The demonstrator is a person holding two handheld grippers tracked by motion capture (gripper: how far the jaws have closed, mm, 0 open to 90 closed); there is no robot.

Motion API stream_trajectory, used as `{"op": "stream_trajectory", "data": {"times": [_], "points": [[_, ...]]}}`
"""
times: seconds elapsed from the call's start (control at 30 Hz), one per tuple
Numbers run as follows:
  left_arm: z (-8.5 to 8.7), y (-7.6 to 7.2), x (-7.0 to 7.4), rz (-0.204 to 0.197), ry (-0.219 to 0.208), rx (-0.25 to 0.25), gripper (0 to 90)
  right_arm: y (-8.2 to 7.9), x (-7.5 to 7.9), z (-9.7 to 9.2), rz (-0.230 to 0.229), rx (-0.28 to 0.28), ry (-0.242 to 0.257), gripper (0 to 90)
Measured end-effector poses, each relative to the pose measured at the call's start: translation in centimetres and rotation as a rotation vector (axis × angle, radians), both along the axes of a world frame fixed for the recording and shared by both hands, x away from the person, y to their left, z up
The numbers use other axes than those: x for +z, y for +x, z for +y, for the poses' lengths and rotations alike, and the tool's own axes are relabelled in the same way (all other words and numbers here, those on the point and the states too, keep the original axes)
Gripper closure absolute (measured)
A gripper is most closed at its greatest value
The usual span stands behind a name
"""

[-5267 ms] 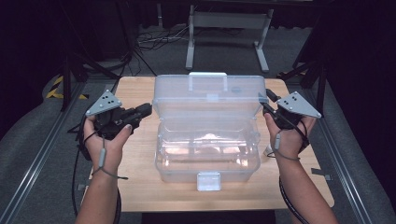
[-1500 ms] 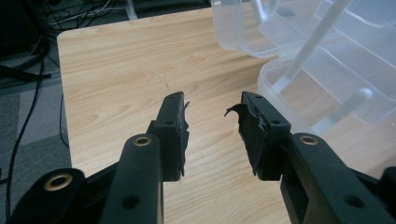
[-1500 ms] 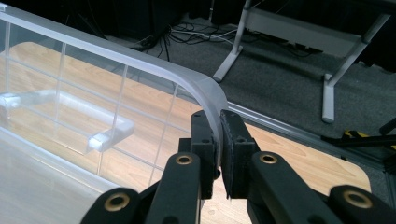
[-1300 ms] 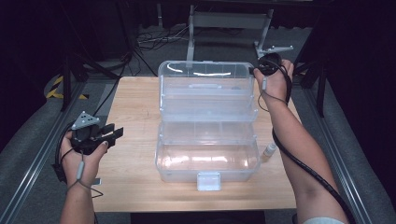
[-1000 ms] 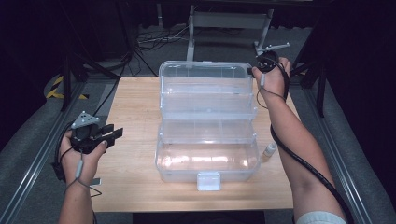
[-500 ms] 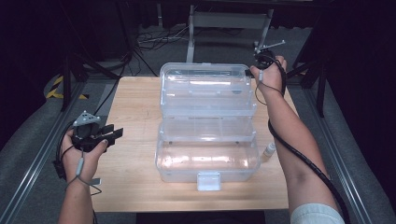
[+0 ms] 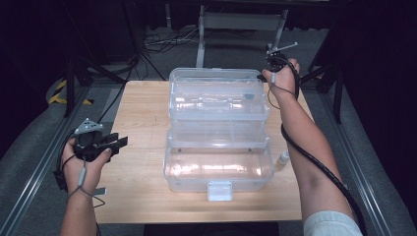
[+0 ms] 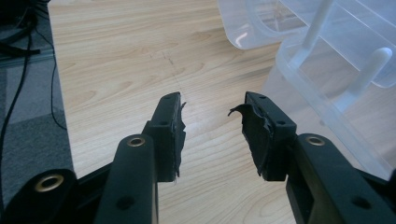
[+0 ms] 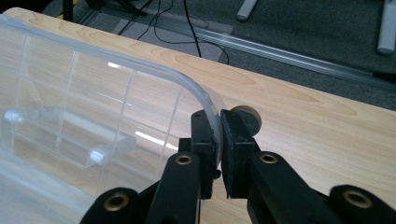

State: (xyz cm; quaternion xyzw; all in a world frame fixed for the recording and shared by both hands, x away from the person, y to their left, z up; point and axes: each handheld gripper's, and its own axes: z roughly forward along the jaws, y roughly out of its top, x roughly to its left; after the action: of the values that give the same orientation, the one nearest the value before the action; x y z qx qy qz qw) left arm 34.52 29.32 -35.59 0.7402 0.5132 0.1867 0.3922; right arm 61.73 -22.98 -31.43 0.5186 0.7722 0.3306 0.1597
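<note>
Your right tool (image 7: 269, 73) has swung in, pinching the far right corner of the lid (image 9: 116, 74); the lid's long axis runs leftward across the counter (image 7: 142, 123).

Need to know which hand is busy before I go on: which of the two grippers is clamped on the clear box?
The right gripper: its jaws pinch the clear box's lid rim at the far right corner. The left gripper stands open over bare table.

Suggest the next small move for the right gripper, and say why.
Probably swing the lid forward and down over the box. The right gripper is shut on the lid's rim at its far right corner, the lid stands raised behind the open box, and the left gripper waits open over the table, holding nothing.
</note>
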Motion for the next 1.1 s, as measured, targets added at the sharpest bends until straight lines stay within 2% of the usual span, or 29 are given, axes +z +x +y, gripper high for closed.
{"op": "stream_trajectory", "data": {"times": [0.23,0.3,0.57,1.1], "points": [[0.2,-0.4,-0.7,0.008,0.012,-0.015,54.0,0.6,-0.4,0.0,0.034,0.004,0.003,85.4],[0.2,-0.6,-0.9,0.023,0.015,-0.018,53.1,0.8,-0.5,0.0,0.041,0.001,0.007,85.4],[0.2,-1.0,-1.0,0.025,0.039,-0.018,48.3,1.1,-1.1,-0.1,0.062,-0.007,0.016,85.4],[0.8,-0.5,-1.6,0.049,0.028,-0.001,46.4,2.0,-2.1,-0.3,0.104,-0.006,0.036,85.1]]}}
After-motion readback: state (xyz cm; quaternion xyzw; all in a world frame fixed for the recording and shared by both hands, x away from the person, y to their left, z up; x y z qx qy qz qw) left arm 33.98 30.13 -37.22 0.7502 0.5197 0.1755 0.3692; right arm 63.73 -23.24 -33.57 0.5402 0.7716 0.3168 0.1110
